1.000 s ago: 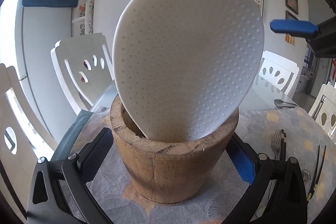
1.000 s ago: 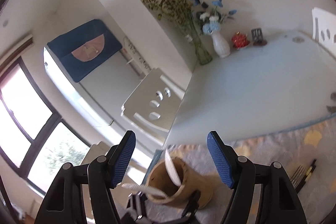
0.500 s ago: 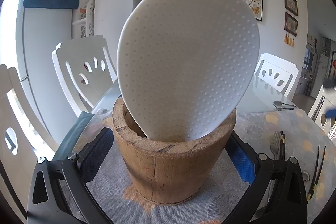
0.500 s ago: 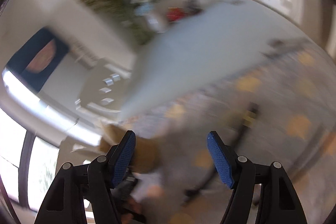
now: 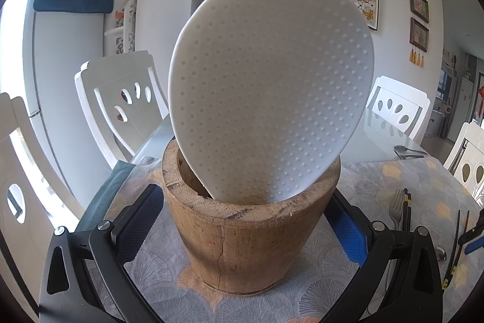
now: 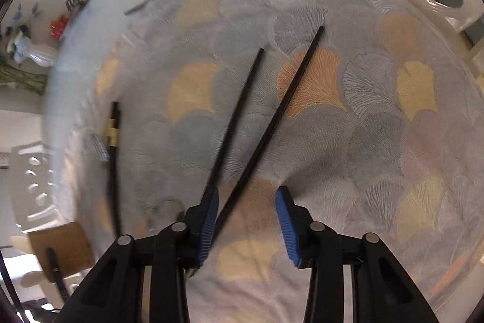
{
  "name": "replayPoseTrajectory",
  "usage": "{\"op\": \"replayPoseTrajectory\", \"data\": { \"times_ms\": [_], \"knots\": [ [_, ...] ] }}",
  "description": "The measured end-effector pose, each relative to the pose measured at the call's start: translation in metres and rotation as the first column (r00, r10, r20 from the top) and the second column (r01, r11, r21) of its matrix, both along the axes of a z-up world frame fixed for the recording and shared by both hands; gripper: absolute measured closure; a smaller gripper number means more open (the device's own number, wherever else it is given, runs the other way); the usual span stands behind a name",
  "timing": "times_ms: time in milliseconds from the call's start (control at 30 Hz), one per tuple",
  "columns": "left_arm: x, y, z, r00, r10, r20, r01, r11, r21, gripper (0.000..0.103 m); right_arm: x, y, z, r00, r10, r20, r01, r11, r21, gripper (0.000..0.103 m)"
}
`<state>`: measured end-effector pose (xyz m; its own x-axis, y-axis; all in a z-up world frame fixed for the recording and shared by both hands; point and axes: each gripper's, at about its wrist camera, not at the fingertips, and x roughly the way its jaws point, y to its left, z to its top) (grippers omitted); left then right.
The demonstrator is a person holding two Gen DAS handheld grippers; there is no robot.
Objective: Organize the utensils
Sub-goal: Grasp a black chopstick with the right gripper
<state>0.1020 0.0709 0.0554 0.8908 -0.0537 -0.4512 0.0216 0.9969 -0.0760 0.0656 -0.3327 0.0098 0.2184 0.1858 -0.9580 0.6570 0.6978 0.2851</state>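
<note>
— Any writing or brand you can read?

— None. The gold band on the black sticks (image 6: 112, 127) off to my left is too blurred to show letters.

— Then count for me.

— Under my right claw (image 6: 246, 224) lie two thin black chopsticks (image 6: 290, 93), splayed into a V on the ginkgo-leaf tablecloth (image 6: 378, 141), their far tips apart and their near ends running in towards my fingers. One passes between my blue pads (image 6: 286, 227); the other disappears behind the left pad. From the left wrist view I count one fork (image 5: 395, 209) with dark sticks just beside it, one spoon (image 5: 407, 149) farther back on the glass table, and one white paddle (image 5: 269, 90).

— Is your right claw gripping?

— My jaws have just been closing, but there is a clear gap between the pads and they press on nothing.

— And the left?

— My left claw (image 5: 249, 227) is clamped on the wooden cup (image 5: 242, 244), one pad on each side. The cup is brown, rough-rimmed, with a hairline crack down its front. The paddle stands in it, leaning, its broad face covered in small bumps.
</note>
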Motion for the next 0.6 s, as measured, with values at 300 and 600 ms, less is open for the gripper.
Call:
{"op": "replayPoseTrajectory", "data": {
  "times_ms": [300,600],
  "knots": [
    [-0.001,0.0,0.0,1.0,0.004,0.003,-0.004,1.0,0.008,0.0,0.03,0.059,0.009,0.919,0.37,-0.134,-0.394,0.862,-0.319,0.09],
    [-0.001,-0.001,0.0,1.0,0.005,0.003,-0.005,1.0,0.008,0.0,0.001,0.071,0.026,0.897,0.442,0.021,-0.44,0.895,-0.076,0.098]
  ]
}}
